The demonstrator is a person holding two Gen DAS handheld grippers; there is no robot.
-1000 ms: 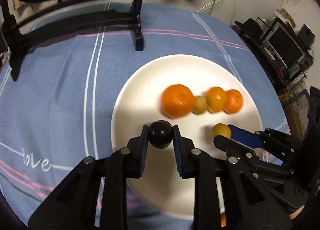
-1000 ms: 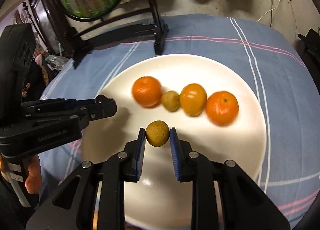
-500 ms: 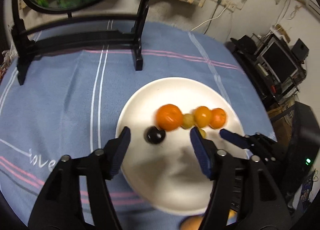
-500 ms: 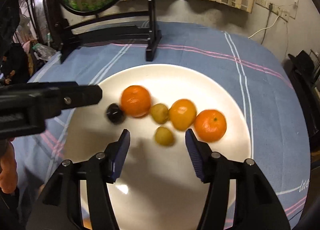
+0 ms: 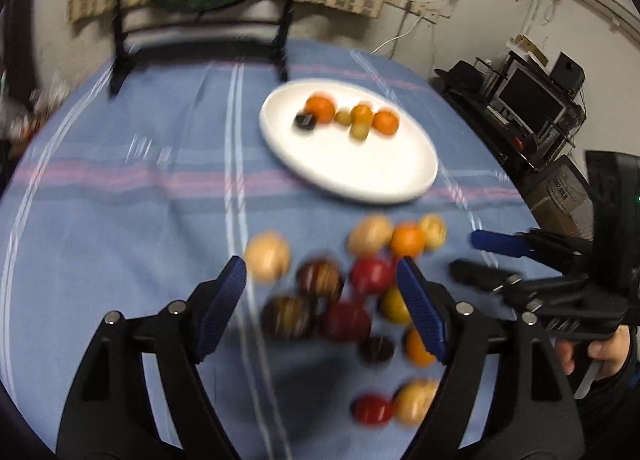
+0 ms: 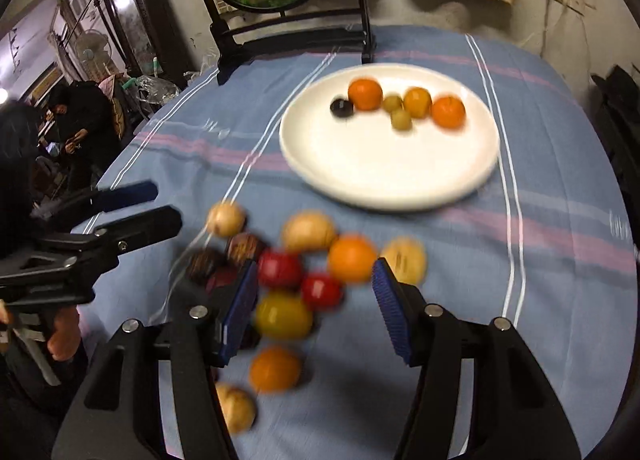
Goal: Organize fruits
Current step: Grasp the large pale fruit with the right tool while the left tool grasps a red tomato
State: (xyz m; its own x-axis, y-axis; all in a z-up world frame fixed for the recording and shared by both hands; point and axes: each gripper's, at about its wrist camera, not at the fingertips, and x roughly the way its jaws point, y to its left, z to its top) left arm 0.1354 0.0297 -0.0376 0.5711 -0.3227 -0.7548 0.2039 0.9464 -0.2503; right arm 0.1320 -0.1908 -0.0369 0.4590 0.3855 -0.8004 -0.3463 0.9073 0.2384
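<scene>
Blue striped tablecloth point(image 6: 560, 139); white plate point(image 6: 384, 175) with six fruits; loose fruit pile point(image 6: 304, 280) near it; left gripper point(image 5: 320, 300) and right gripper point(image 6: 312, 300) above pile, jaws just spreading, empty.

White plate point(image 6: 384, 179), blue striped tablecloth point(image 6: 560, 163)

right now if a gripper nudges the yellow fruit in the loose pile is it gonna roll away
Probably. The yellow fruit looks round and smooth, so it should roll on the flat blue tablecloth. The red fruit beside it may block it on that side. Its glossy skin could slip between the pads.
</scene>
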